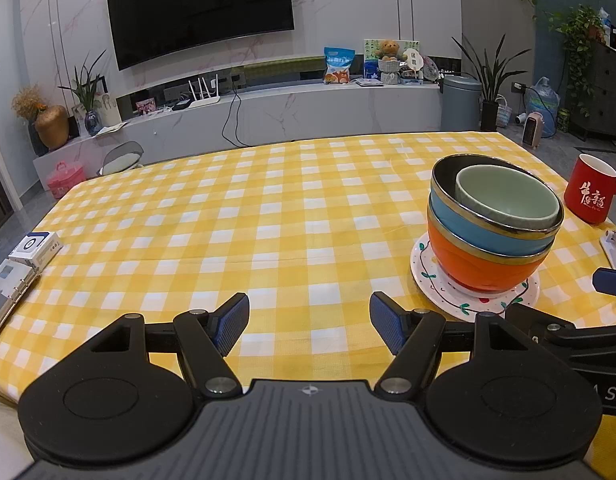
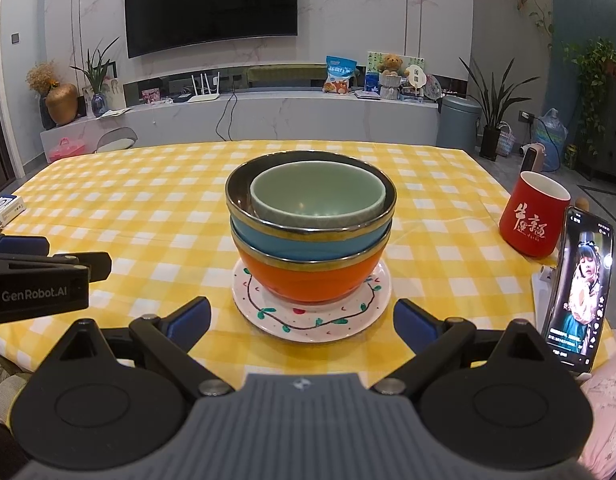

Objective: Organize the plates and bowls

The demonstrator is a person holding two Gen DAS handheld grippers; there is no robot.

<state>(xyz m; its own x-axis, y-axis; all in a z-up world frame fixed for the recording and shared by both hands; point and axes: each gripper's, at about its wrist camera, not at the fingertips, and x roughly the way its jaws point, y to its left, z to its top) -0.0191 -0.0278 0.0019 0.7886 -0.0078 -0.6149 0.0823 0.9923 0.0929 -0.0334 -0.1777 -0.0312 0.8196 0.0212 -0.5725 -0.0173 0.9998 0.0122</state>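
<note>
A stack stands on the yellow checked tablecloth: a white painted plate (image 2: 308, 320) at the bottom, an orange bowl (image 2: 311, 280) on it, a blue bowl (image 2: 304, 240) in that, and a pale green bowl (image 2: 315, 196) on top. In the left wrist view the plate (image 1: 431, 280), orange bowl (image 1: 483, 266), blue bowl (image 1: 479, 228) and green bowl (image 1: 507, 196) sit to the right. My right gripper (image 2: 304, 322) is open and empty, just in front of the plate. My left gripper (image 1: 309, 322) is open and empty over bare cloth, left of the stack.
A red mug (image 2: 533, 220) stands right of the stack, with a phone (image 2: 579, 288) propped near the right edge. Small boxes (image 1: 36, 248) and a binder lie at the table's left edge. A TV wall and low cabinet stand beyond the table.
</note>
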